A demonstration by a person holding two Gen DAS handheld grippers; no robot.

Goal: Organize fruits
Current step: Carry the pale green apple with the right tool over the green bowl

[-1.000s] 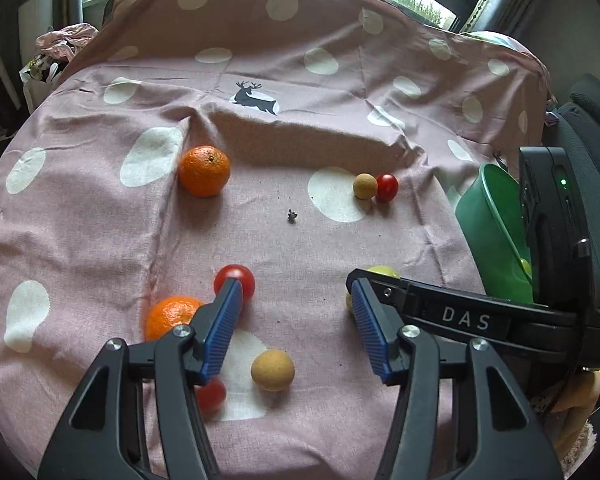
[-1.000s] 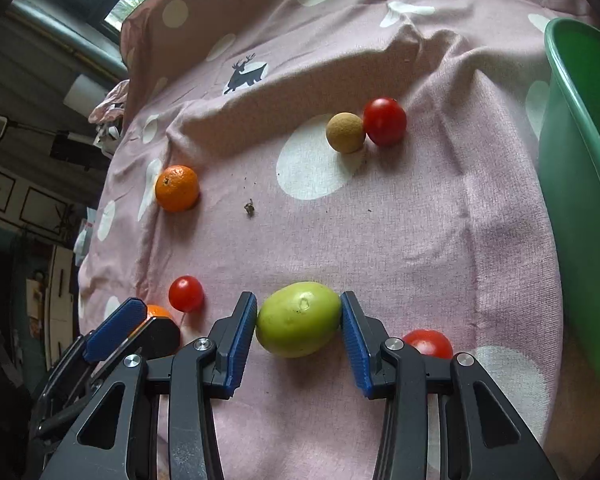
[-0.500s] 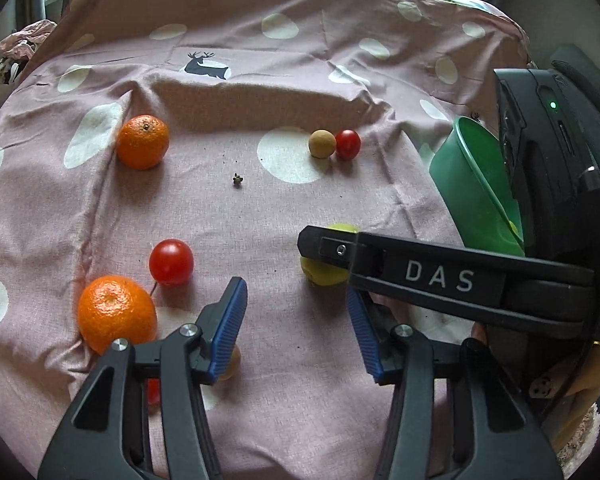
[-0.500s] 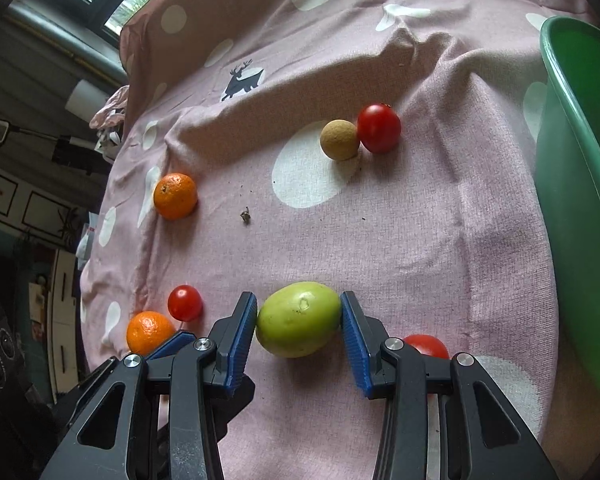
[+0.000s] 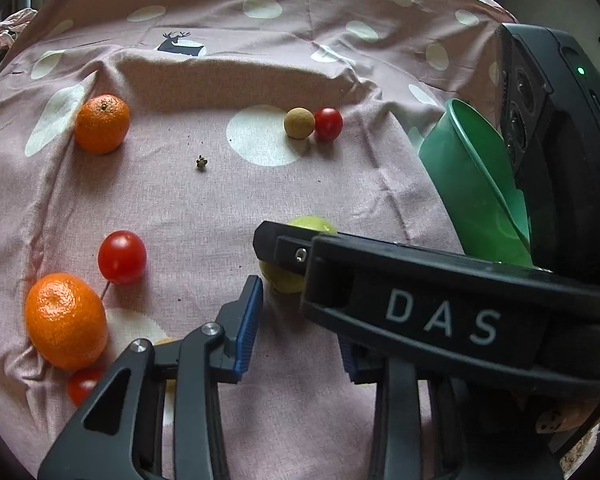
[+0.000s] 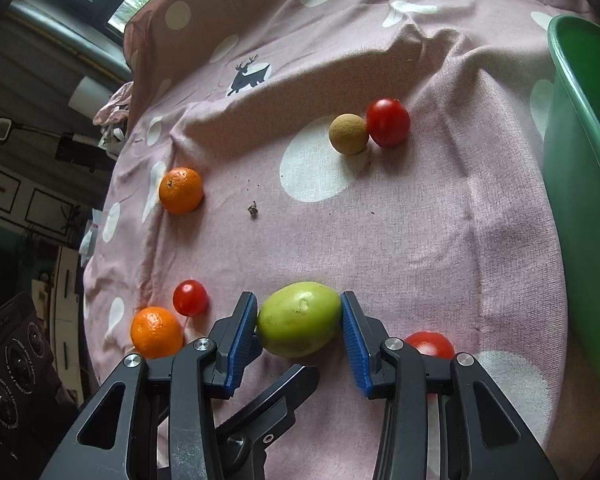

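Lurking left-view only: half-hidden tan fruit (image 5: 165, 342)

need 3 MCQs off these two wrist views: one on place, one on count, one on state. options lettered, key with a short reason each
1. Where is the tan ball?
A. inside the green basin
B. beside a red tomato, touching it
C. between the right gripper's pads

2. How many oranges lie on the cloth?
A. one
B. two
C. four

3. What is the right gripper doing?
A. closed on the green fruit
B. wide open over bare cloth
C. holding an orange

Key:
1 B: the two sit side by side on a white dot, well clear of the green basin.
2 B: the far orange and the near orange are the only ones in either view.
3 A: both blue pads press the fruit's sides.
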